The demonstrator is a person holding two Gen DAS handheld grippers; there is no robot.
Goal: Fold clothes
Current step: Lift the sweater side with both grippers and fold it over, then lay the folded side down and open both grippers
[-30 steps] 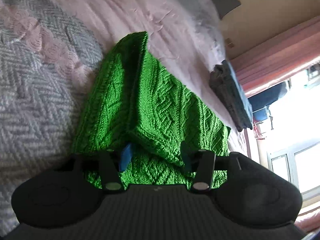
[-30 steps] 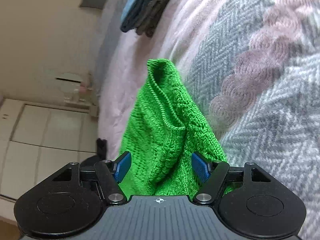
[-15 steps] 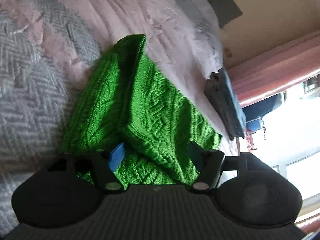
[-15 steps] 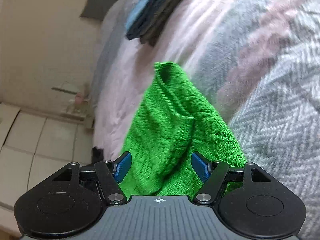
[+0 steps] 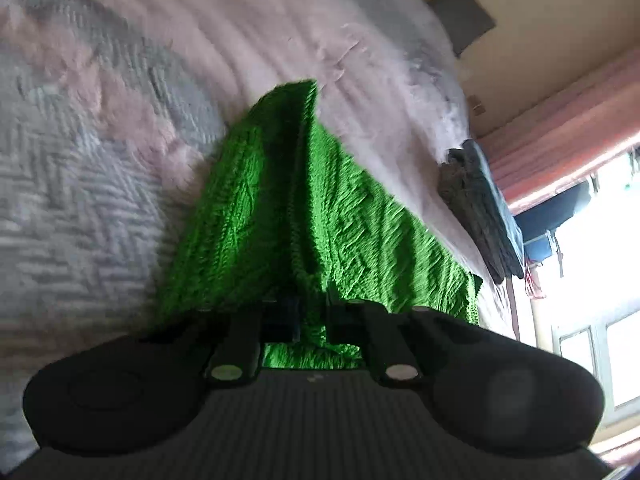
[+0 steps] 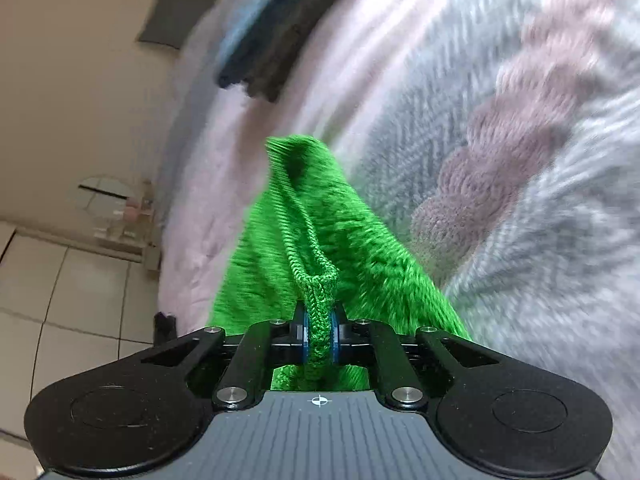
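A bright green knitted garment (image 5: pixel 320 216) lies partly folded on the bed, one layer doubled over another. My left gripper (image 5: pixel 310 316) is shut on its near edge, the knit bunched between the blue pads. In the right wrist view the same green knit (image 6: pixel 320 240) rises in a ridge from the bed. My right gripper (image 6: pixel 319 334) is shut on a thick folded edge of it, the pads squeezing the knit from both sides. Both views are blurred by motion.
The bed carries a grey herringbone blanket (image 5: pixel 80 200) with pink cable bands and a pale pink sheet (image 5: pixel 320 32). A stack of dark folded clothes (image 5: pixel 480 208) lies farther along the bed, also seen as the dark stack (image 6: pixel 264 32). A window and pink curtain (image 5: pixel 560 128) stand beyond.
Both grippers were open around the green knit one second ago and half a second ago. Now both have shut on it, and the garment's edges are pinched.
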